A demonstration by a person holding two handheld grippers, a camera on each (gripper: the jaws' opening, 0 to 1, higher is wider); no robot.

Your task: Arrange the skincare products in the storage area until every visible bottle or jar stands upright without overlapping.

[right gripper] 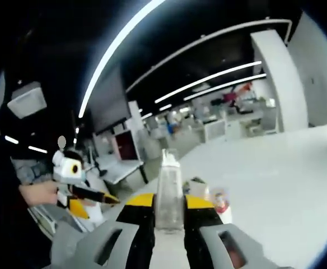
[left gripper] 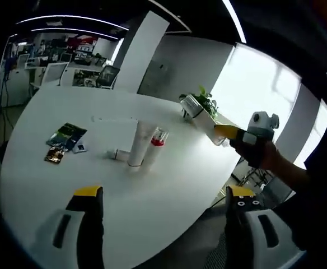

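Jaws of the left gripper stand wide apart with nothing between them, low over the near edge of a round white table. Toward the table's middle a white tube stands upright with a clear red-banded bottle touching its right side; a small white item lies just left of them, and dark packets lie further left. At the right, the right gripper holds a clear bottle tilted in the air.

Right gripper view: the right gripper is clamped on the clear bottle, cap pointing away. The left gripper shows at left, held by a hand. Beyond the jaws, a red-marked bottle sits on the table.
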